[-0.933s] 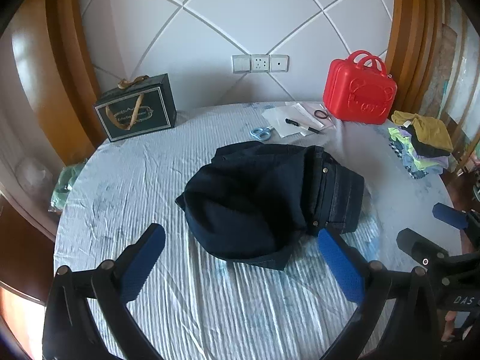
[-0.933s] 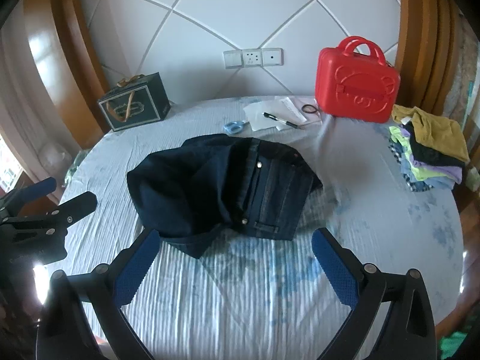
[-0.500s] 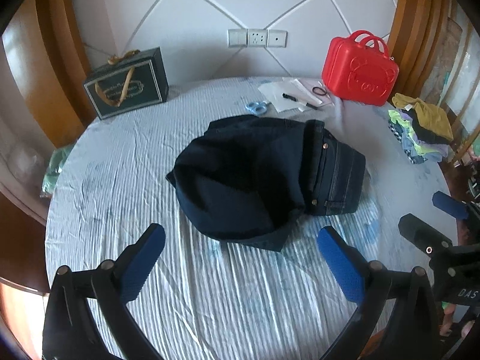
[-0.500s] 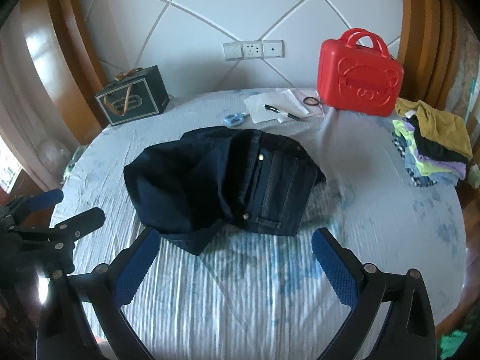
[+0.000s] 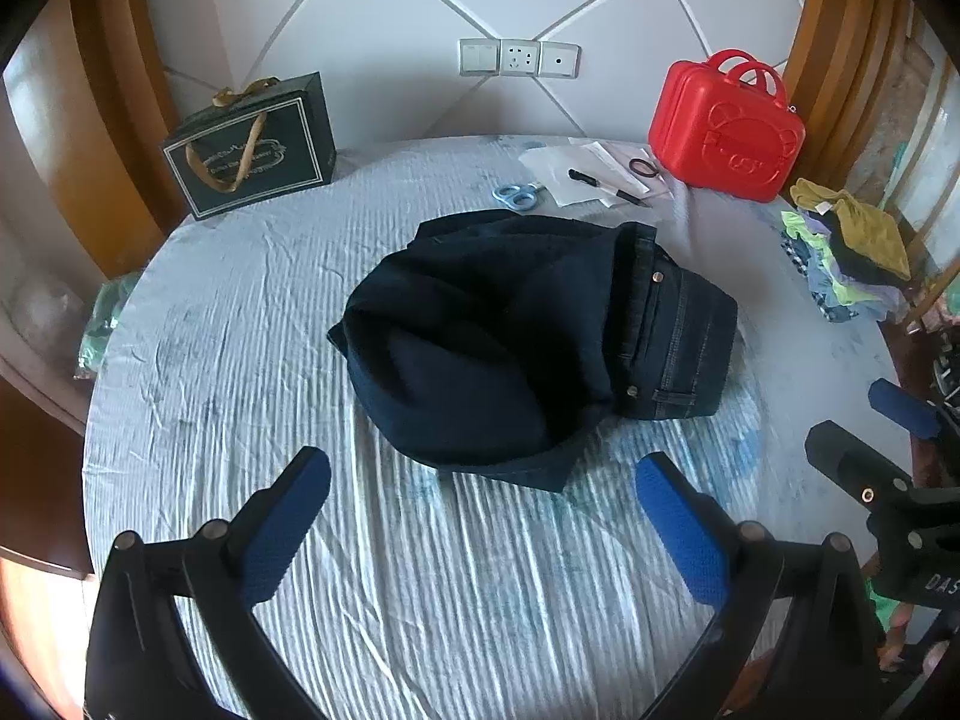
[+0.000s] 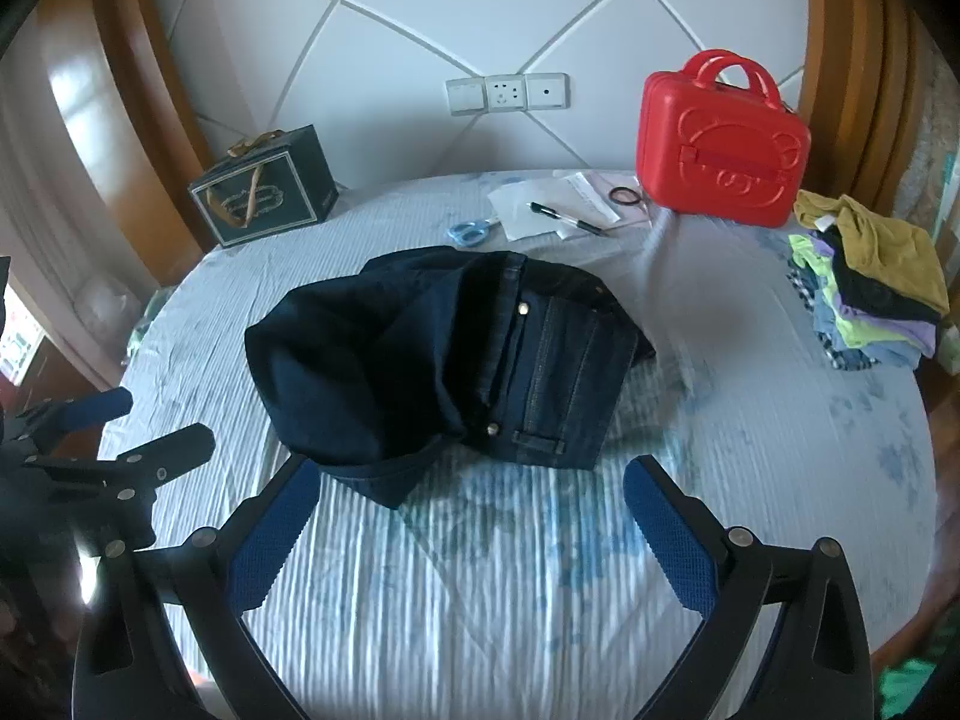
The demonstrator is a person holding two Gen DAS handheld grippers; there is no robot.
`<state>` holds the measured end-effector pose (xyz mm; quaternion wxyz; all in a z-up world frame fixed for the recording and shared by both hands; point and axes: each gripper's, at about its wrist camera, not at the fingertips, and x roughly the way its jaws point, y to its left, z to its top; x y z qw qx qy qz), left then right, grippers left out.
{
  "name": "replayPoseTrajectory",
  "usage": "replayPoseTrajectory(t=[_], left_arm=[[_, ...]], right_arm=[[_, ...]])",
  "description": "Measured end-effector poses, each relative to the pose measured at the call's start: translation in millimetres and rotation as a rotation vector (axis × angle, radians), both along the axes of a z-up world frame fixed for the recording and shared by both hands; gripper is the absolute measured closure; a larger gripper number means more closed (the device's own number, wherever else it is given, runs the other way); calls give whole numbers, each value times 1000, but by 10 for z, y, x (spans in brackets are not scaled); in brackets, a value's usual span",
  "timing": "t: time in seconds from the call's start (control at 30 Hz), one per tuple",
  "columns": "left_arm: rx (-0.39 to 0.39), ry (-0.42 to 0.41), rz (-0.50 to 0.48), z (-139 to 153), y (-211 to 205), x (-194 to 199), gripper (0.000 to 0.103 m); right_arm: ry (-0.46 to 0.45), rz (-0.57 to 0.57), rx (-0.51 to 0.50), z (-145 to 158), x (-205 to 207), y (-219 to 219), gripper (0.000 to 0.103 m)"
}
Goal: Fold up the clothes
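Item 1, far left: dark gift bag (image 5: 249, 147) with ribbon handles, upright against the wall at the far left rim of the round table (image 5: 198, 360).

Item 2, near left: left gripper (image 5: 480, 516), held low over the near edge of the table, fingers pointing toward the far wall. Jaws spread wide, nothing between them.

Item 3, centre: dark jeans (image 5: 522, 336), bunched in 1 compact heap on the striped cloth, waistband and rivets facing right, a loose flap trailing toward the near side. The bundle is lumpy, not flat-edged.

Item 4, far centre: blue scissors (image 5: 516, 196), papers with a pen (image 5: 585, 177).

Item 5, near right: right gripper (image 6: 471, 516), level with its partner, aimed likewise at the far wall. Jaws equally wide apart, holding nothing.

Item 6, far right: red case (image 5: 729, 126); beside it a stack of folded clothes (image 5: 846, 252) at the right edge.

Step, as judged: both tools stand clear of the jeans. The heap fits either a garment awaiting its folds or a rough fold just let go; the pictures do not settle which. Any further handling would call for gripping an edge of thick, heavy denim.
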<state>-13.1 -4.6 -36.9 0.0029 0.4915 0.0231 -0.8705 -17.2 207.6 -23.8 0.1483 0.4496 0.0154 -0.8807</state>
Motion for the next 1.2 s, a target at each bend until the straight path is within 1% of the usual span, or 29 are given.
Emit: replayPoseTrajectory(t=[1.2], left_arm=[[6, -46, 7, -154, -41, -117, 0]], right_arm=[[-54, 24, 11, -78, -166, -19, 0]])
